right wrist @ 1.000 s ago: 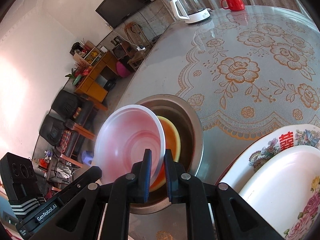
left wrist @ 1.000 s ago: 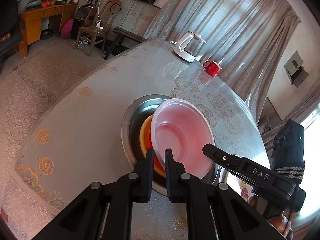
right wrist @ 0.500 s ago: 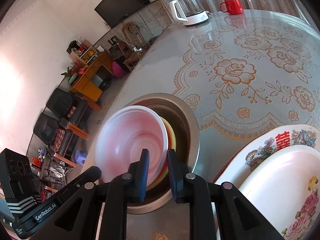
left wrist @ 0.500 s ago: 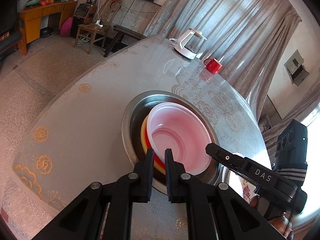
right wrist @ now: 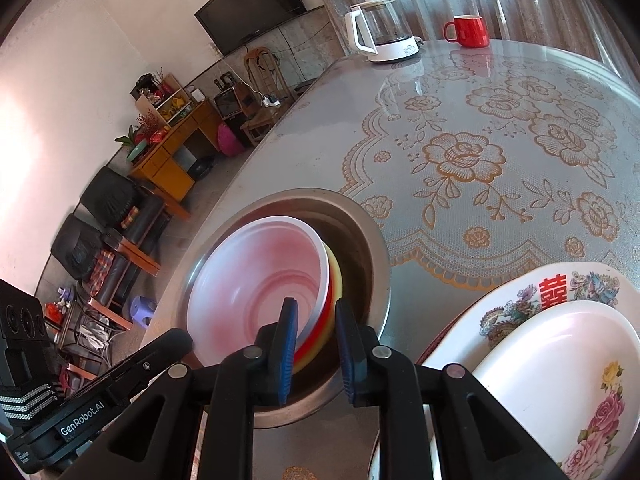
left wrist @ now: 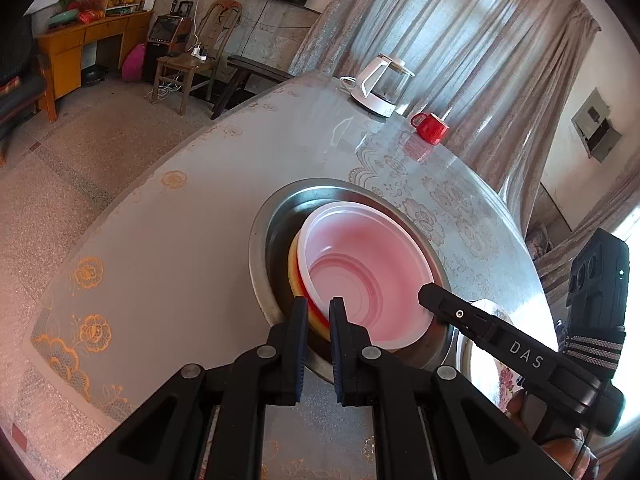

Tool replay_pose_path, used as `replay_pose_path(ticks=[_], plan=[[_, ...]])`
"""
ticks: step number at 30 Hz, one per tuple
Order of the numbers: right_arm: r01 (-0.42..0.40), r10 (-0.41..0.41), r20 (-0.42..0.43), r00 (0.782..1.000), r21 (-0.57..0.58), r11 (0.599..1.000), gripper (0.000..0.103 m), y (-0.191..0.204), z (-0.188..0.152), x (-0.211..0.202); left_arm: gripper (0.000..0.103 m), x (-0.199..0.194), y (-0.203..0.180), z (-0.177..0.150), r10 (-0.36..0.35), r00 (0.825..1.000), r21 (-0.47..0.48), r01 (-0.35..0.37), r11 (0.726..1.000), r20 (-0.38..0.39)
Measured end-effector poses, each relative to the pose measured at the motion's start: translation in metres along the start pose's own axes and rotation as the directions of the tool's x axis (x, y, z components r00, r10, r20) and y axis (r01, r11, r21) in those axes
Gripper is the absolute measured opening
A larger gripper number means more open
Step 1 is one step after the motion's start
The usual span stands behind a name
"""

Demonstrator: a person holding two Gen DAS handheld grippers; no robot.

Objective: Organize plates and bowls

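A white kettle (left wrist: 380, 90) stands beside a red mug (left wrist: 431, 128).

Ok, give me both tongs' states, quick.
Left tongs: nearly closed, gripping nothing, at the near rim of the white bowl.
Right tongs: open, holding nothing.

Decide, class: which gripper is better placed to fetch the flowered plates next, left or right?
Right. The right gripper stands open, freed from the pink bowl, with the plates just beside it. The left gripper looks still pinched on the bowl's rim, farther away.

Flowered plates (right wrist: 560, 364) cut off by right edge — yellow bowl (right wrist: 337, 280) mostly hidden under pink bowl (right wrist: 260, 280).
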State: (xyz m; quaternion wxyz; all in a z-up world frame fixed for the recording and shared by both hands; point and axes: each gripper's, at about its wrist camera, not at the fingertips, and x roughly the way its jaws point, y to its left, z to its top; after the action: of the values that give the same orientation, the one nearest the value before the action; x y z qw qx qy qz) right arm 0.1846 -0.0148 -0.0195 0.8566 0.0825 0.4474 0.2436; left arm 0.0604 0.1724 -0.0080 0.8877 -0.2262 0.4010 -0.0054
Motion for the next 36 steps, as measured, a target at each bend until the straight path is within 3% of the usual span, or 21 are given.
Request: replay_pose_path(ticks=[4, 17, 32, 34, 36], plan=[[0.027, -0.027, 0.008, 1.000, -0.035, 0.999, 0.019, 0.004, -0.002, 0.000, 0.012, 0.000, -0.006, -0.002, 0.038, 0.999, 0.042, -0.038, 0.998, 0.015], [0.078, -0.076, 0.022, 0.997, -0.095, 0.992, 0.020, 0.012, -0.003, 0.003, 0.015, 0.000, -0.009, -0.004, 0.042, 0.999, 0.062, -0.043, 0.997, 0.015], [0.158, -0.154, 0.036, 0.987, -0.149, 0.976, 0.012, 0.019, 0.004, 0.013, 0.021, 0.000, -0.008, -0.003, 0.031, 0.999, 0.067, -0.032, 0.997, 0.024], [0.137, -0.134, 0.033, 0.990, -0.131, 0.982, 0.014, 0.017, 0.004, 0.012, 0.026, -0.001, -0.008, -0.003, 0.016, 0.999, 0.062, -0.018, 0.998, 0.028], [0.094, -0.091, 0.028, 0.995, -0.114, 0.989, 0.024, 0.015, 0.005, 0.010, 0.029, -0.002, -0.007, -0.002, 0.013, 0.999, 0.060, -0.015, 0.998, 0.034]])
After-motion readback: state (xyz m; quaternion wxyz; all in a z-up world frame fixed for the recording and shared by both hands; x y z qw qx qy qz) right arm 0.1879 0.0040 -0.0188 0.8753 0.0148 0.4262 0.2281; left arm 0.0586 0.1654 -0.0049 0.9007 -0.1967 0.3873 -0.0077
